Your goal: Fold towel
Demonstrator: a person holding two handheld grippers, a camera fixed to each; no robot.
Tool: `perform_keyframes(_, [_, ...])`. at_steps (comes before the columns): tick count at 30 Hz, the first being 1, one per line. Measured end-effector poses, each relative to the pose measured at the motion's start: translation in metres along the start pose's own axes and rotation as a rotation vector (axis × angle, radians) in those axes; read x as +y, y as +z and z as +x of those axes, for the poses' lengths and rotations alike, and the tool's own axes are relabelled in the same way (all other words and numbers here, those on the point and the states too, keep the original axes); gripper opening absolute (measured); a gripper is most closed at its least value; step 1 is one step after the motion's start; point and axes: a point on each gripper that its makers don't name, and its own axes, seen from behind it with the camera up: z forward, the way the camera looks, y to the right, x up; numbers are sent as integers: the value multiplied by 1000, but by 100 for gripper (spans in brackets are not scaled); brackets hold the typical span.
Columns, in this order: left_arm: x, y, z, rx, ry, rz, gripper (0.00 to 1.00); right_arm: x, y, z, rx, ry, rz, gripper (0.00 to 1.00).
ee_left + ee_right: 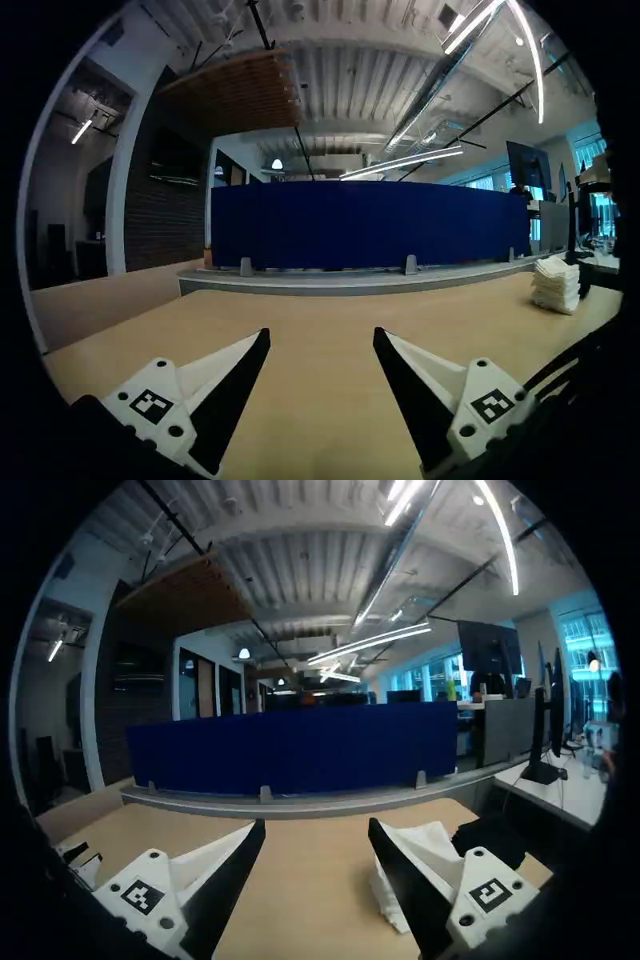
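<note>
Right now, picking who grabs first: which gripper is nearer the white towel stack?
Right. The towel stack sits just past one finger of the right gripper; from the left gripper it lies well off to the right.

Bright and evenly lit from above by long ceiling light strips (404, 162), blown out to pure white, plus bluish daylight through windows (578, 636) at far right. Faint, soft shadows and a mild sheen on the pale bench (336, 352). Heavily bowed toward the edges by the fisheye, with ceiling lines and pillar (124, 184) curving. Sharp mid-frame, softer and darker near the rim, dim in the left recesses.
</note>
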Motion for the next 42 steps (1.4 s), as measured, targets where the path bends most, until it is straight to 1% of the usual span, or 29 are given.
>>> perform_keyframes(6, [0, 0, 0, 0, 0, 0, 96, 13, 0, -16, 15, -13, 7, 100])
perform_keyframes(13, [0, -1, 0, 0, 0, 0, 96, 24, 3, -36, 48, -55, 29, 100])
perform_keyframes(15, [0, -1, 1, 0, 0, 0, 96, 26, 4, -44, 61, -67, 34, 100])
perform_keyframes(20, [0, -1, 0, 0, 0, 0, 95, 33, 8, -72, 62, -90, 35, 100])
perform_keyframes(24, [0, -1, 1, 0, 0, 0, 96, 38, 13, -90, 66, -90, 33, 100])
perform_keyframes(27, [0, -1, 0, 0, 0, 0, 96, 38, 16, -103, 67, -78, 30, 99])
perform_keyframes(30, [0, -1, 0, 0, 0, 0, 96, 37, 18, -117, 62, -72, 30, 99])
perform_keyframes(35, [0, -1, 1, 0, 0, 0, 96, 39, 20, -141, 44, -78, 22, 99])
perform_keyframes(42, [0, -1, 0, 0, 0, 0, 96, 43, 21, -154, 39, -93, 10, 99])
